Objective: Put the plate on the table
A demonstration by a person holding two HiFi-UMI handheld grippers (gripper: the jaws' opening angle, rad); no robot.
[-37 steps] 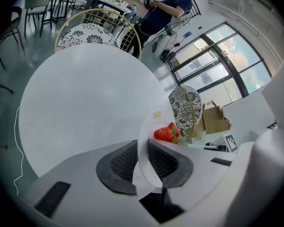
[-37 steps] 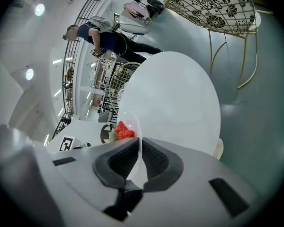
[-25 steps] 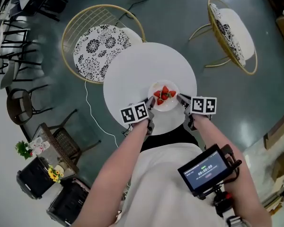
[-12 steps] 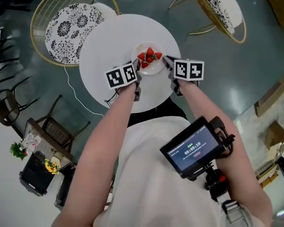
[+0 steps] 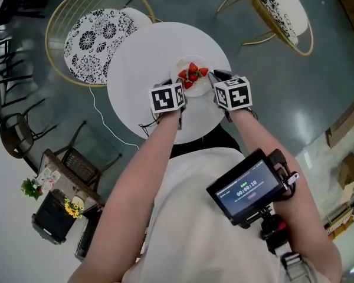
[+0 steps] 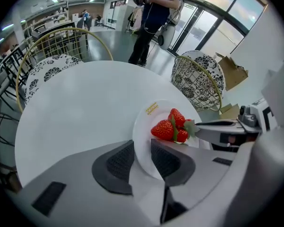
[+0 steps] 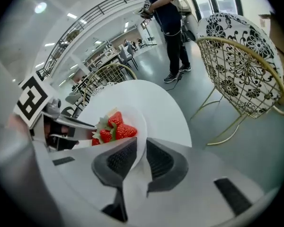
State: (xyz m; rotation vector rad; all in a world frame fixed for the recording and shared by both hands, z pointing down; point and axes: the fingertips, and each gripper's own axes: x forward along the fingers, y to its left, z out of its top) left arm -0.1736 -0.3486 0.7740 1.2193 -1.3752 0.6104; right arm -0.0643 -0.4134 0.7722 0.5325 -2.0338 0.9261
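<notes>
Fingers (ribbed, dark) pinch the round white plate.

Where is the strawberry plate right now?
In the head view the plate is over the round white table, its rim clamped by the left gripper and the right gripper on opposite sides.

Small round white plate, roughly level, loaded with a heap of red strawberries with green caps. Small yellow mark on its face near the far rim. Rim clamped on one side in the left gripper, on the opposite side in the right gripper. Positioned over the near half of the round white table; contact with the table not determinable.
</notes>
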